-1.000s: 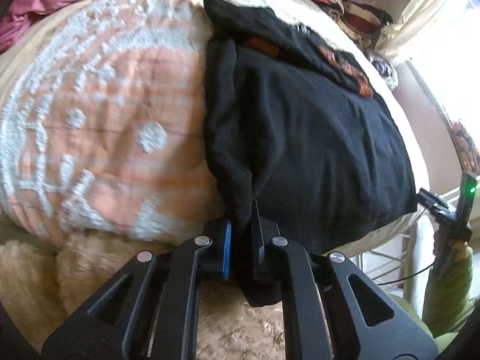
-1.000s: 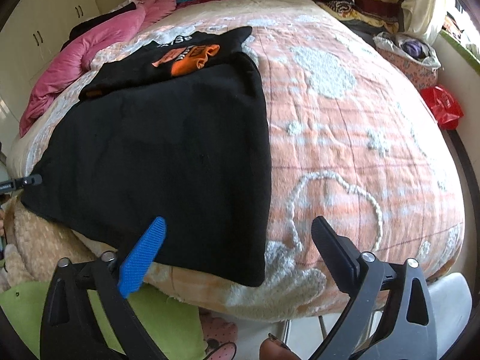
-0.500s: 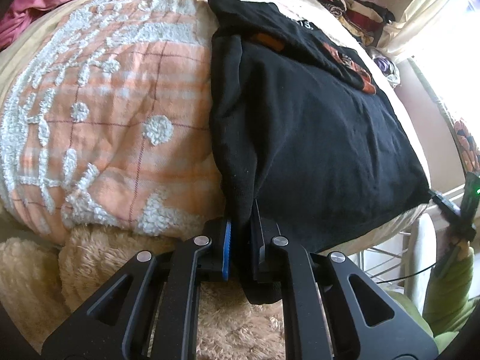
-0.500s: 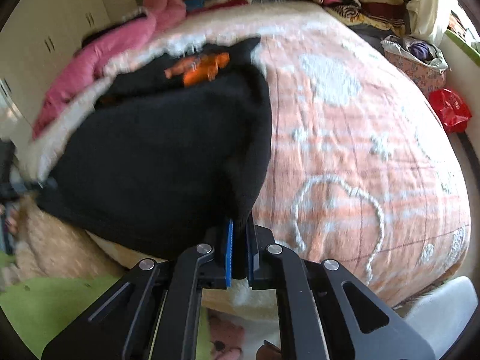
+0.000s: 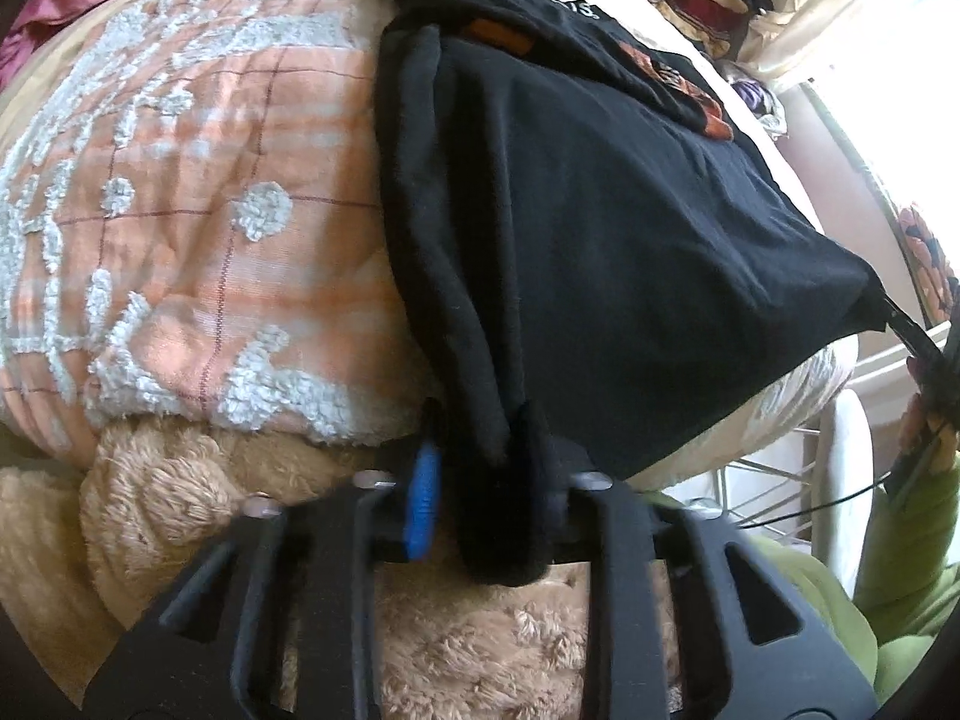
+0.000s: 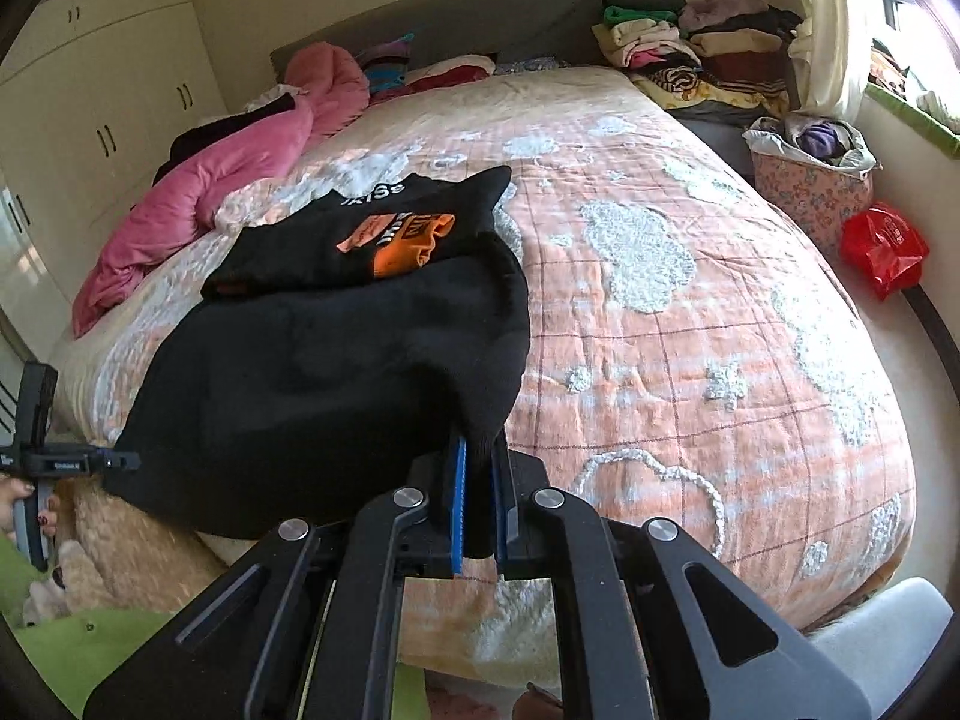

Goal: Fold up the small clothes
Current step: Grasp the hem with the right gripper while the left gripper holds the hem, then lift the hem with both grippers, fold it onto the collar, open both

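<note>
Left wrist view: the left gripper (image 5: pixel 480 504) has its fingers (image 5: pixel 422 498) closed on the near left corner of a black garment (image 5: pixel 600 252) that lies spread over the foot of a bed with a peach quilt (image 5: pixel 180 210). The pinched cloth bunches into a thick roll between the blue pad and the black one. At the far right of the garment, its other near corner is drawn to a point by the right gripper (image 5: pixel 912 336), so the near edge hangs taut between the two tools, just off the quilt. At the garment's far end, a part bearing an orange print (image 5: pixel 708 114) lies on top of the black cloth; whether it is a folded-over part or a second piece cannot be told.

Right wrist view: the right gripper (image 6: pixel 477 498) has its fingers (image 6: pixel 459 498) clamped on the garment's near right corner, the cloth rising in a hump from the quilt to the pads. The left gripper (image 6: pixel 114 461) holds the opposite corner at the garment's left edge, in a hand (image 6: pixel 18 504) with painted nails. The orange print (image 6: pixel 402 240) sits at the garment's far end, toward the headboard.

Judged from this, both near corners are secured and lifted, but the fold itself is not yet made: the near half remains to be carried over toward the printed end, laid down and smoothed, with any further folds after that.
</note>
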Tool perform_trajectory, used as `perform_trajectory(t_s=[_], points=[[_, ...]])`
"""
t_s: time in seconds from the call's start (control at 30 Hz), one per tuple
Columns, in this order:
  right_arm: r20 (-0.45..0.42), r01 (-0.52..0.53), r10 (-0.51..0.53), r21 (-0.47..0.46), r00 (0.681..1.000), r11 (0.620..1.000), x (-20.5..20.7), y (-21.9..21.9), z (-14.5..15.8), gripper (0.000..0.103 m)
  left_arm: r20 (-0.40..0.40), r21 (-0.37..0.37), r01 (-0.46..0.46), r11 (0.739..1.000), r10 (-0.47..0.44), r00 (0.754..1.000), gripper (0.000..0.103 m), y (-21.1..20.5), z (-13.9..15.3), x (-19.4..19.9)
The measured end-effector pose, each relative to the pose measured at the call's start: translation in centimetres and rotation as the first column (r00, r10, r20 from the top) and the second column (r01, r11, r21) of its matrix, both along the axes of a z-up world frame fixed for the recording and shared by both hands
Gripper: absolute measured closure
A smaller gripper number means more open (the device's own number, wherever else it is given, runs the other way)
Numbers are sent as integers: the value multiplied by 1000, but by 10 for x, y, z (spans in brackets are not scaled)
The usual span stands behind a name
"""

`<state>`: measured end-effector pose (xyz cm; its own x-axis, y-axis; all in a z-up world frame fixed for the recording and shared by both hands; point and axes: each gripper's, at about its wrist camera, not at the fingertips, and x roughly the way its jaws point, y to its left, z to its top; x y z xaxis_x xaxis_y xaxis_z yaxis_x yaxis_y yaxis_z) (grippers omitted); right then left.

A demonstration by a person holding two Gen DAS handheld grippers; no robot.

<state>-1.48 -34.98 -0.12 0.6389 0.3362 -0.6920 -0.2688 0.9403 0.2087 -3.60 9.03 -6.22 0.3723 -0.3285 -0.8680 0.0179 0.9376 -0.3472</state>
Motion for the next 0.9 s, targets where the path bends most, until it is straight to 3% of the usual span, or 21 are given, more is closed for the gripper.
perform_trajectory(t_s=[0.1,0.27,0.53,0.9], points=[[12,9,-9,8,1000,1000,0,-2,3,97,15,-4,-8,1000,8,1000,101,0,3,0],[30,22,-22,17,999,1000,1,-2,8,97,104,-49,-53,997,58,993,101,22,31,-7],[78,44,-47,46,996,998,6,-1,21,97,229,-93,-87,992,106,968,101,40,73,-14],[145,73,-87,97,986,993,24,0,45,97,322,-134,-124,983,161,933,101,50,102,-6]])
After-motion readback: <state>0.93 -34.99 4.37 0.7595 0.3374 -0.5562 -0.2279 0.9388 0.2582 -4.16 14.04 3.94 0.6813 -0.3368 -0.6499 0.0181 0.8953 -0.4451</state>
